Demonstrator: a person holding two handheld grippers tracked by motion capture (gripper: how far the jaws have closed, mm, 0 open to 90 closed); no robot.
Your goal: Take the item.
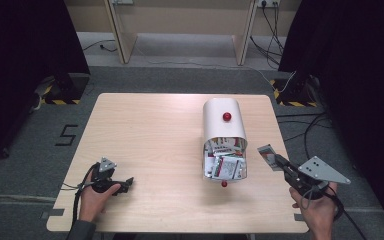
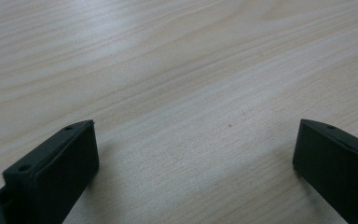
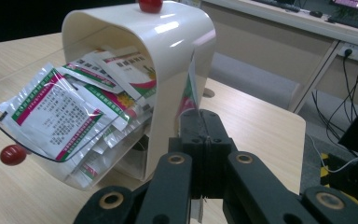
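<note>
Right hand-held gripper (image 1: 279, 162): lower right of the high view, jaws pinched on a packet (image 1: 267, 153).
Packet: sticks up and left, toward the box.
Box (image 1: 223, 125): middle of the counter (image 1: 145, 140), its open door full of packets, just left of the held one.
Left hand-held gripper (image 1: 125, 185): lower left, wide, holding nothing, well apart from the box.
Nearer hand: the right one.

Packets (image 1: 225, 165) in bin (image 1: 223, 120); packet (image 1: 266, 154) right of it
</note>
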